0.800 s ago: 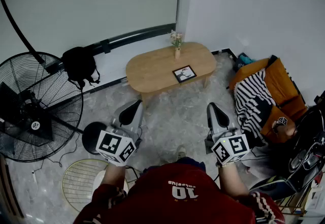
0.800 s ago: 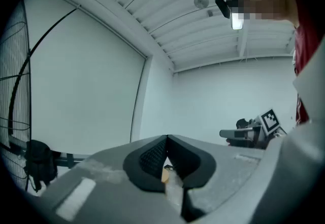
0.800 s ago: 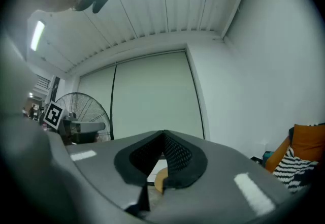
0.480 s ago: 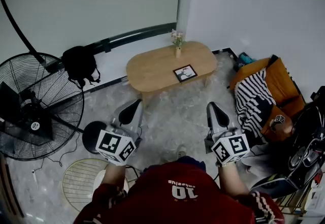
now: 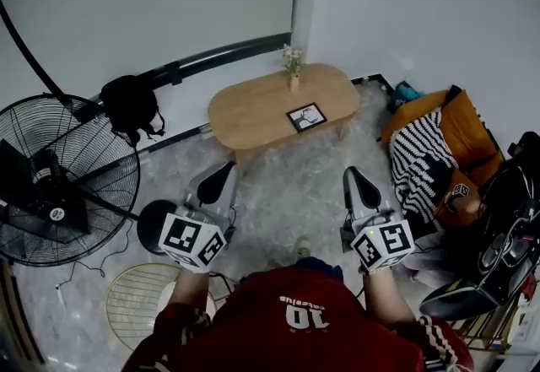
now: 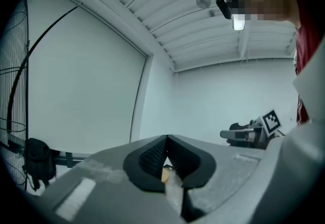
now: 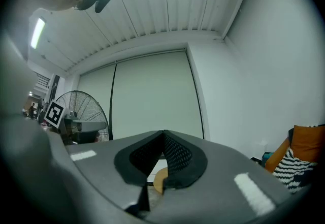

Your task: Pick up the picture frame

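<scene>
- Left gripper [image 6: 166, 138]: jaws shut, pad tips meeting, nothing between them.
- Right gripper [image 7: 163, 133]: jaws also together at the tips, and empty.
- Under the tips in each gripper view shows a sliver of tan. It is probably the table [image 5: 253, 113], though too little of it shows to be sure.
- In the head view both grippers are held level in front of the person [image 5: 295, 324], side by side and well apart. They hang above the grey floor [image 5: 287, 185] and point towards the table.
- The frame [image 5: 306, 117] lies flat on the table's right half, near the front edge and well apart from both grippers.
- A vase [image 5: 293, 73] of flowers stands at the table's back edge, near the frame but not touching it.
- A fan [image 5: 59, 180] stands left of the left gripper. A black bag [image 5: 131, 105] sits by the wall between the fan and the table.
- An orange chair [image 5: 468, 138] with a striped cloth [image 5: 418, 164] on it stands right of the table.
</scene>
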